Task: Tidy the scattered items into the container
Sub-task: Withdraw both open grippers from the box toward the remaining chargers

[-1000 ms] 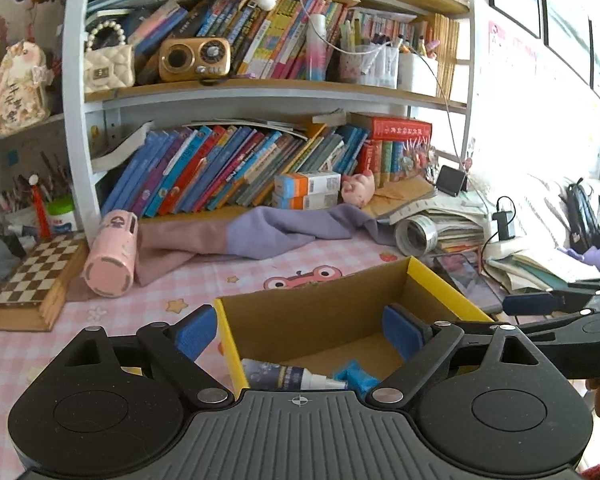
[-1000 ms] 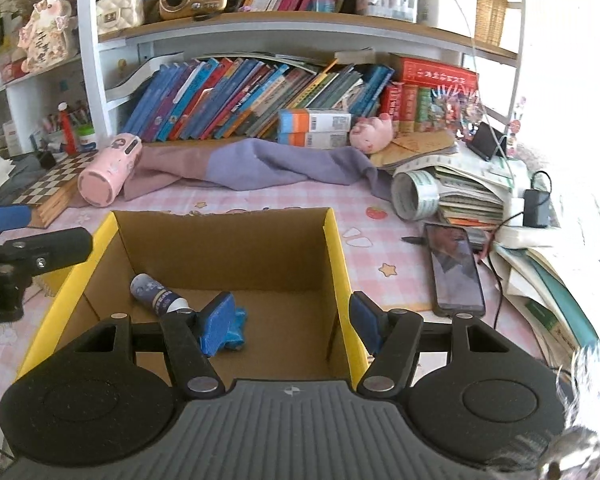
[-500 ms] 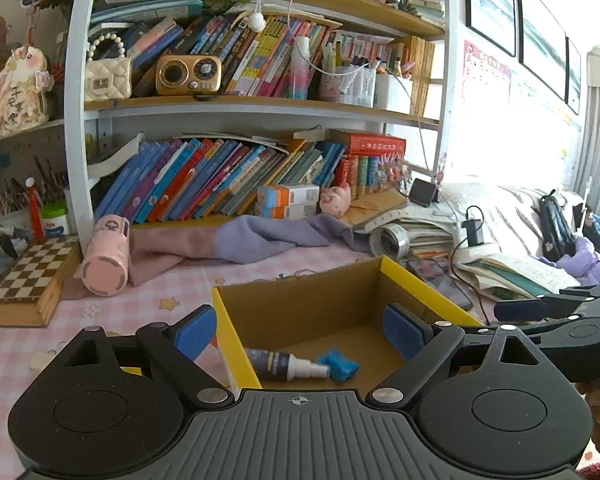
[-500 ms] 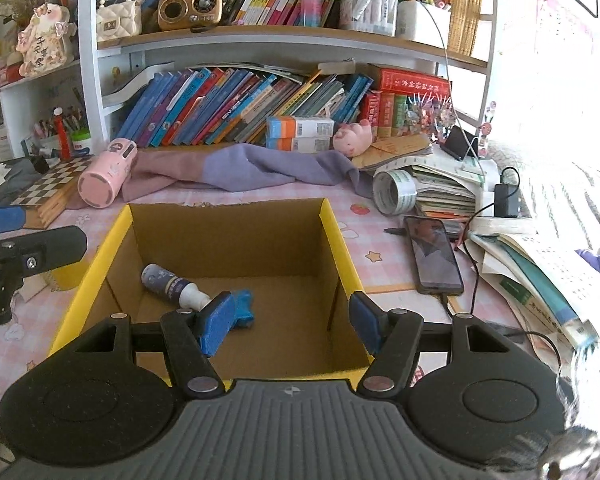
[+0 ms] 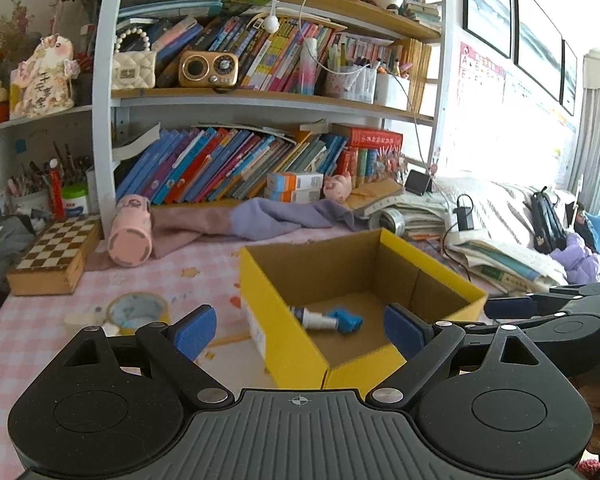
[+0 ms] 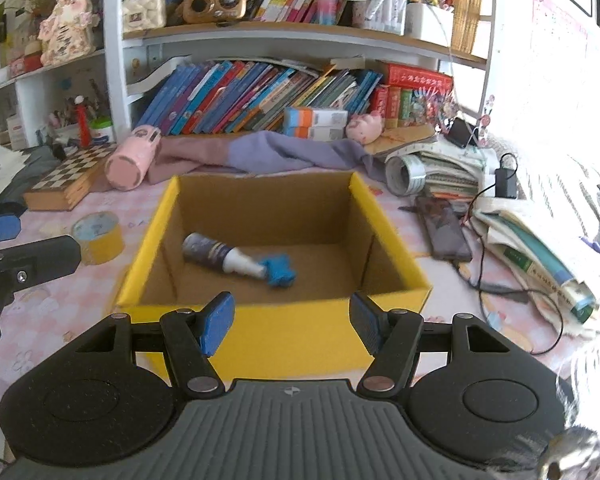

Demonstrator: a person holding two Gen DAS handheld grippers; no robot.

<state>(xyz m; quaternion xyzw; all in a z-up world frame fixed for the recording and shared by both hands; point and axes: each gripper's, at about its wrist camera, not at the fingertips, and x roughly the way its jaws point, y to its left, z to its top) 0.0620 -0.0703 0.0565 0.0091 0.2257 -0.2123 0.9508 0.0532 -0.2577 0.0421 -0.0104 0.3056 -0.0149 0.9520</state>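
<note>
A yellow cardboard box (image 5: 432, 264) stands open on the pink checked table. Inside it lie a small dark bottle with a white neck (image 5: 312, 317) and a blue star-shaped piece (image 5: 346, 318). A yellow tape roll (image 5: 138, 312) lies on the table to the box's left. My left gripper (image 5: 300, 330) hovers open and empty before the box's near corner. My right gripper (image 6: 291, 322) is open and empty in front of the box (image 6: 148, 240), with the bottle (image 6: 220, 254), the star piece (image 6: 280, 272) and the tape roll (image 6: 98, 236) beyond it.
A pink cylindrical case (image 5: 130, 236), a chessboard box (image 5: 56, 256) and a purple cloth (image 5: 268, 216) lie behind the box under the bookshelf. A phone (image 6: 444, 228), cables and stacked books (image 6: 540, 248) crowd the right side.
Both grippers have drawn back from over the box, which now shows farther off. The yellow tape roll has come into view. Neither gripper's opening has changed.
</note>
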